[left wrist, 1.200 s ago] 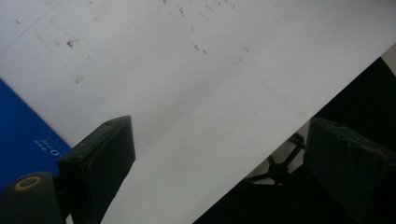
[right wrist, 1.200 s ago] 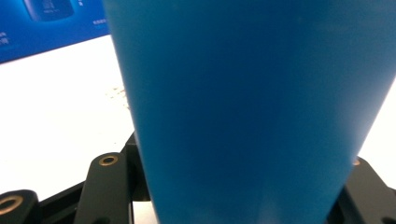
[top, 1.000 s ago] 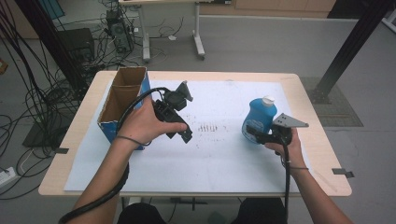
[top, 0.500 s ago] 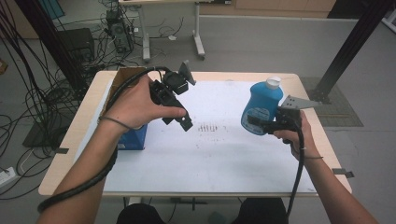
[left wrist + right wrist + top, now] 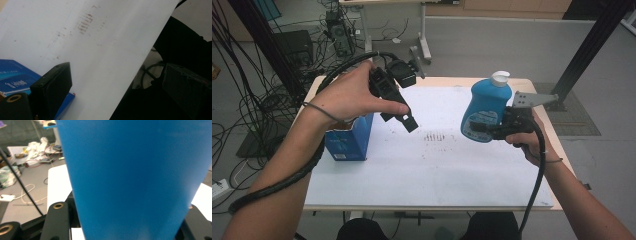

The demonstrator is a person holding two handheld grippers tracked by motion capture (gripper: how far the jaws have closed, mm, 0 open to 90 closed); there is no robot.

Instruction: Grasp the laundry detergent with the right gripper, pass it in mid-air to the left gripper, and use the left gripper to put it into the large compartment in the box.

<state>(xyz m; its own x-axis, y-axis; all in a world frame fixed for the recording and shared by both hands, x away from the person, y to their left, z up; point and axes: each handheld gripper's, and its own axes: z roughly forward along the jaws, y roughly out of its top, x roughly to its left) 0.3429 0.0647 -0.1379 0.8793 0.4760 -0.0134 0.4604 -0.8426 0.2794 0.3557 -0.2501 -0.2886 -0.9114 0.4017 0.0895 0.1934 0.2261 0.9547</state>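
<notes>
Above the right half of the surface (image 5: 377,185), the blue bottle (image 5: 486,107) now hangs clear of the white sheet, whereas a second ago it stood near the right edge. It has been lifted and tilted, white cap toward the far edge, so a carry seems under way, perhaps toward the blue box (image 5: 349,140) at the left edge. The right gripper (image 5: 492,131) is clenched on the bottle's lower body. The left gripper (image 5: 404,117) has risen too, released and holding nothing, jaws apart, above the surface just beside the box.
</notes>
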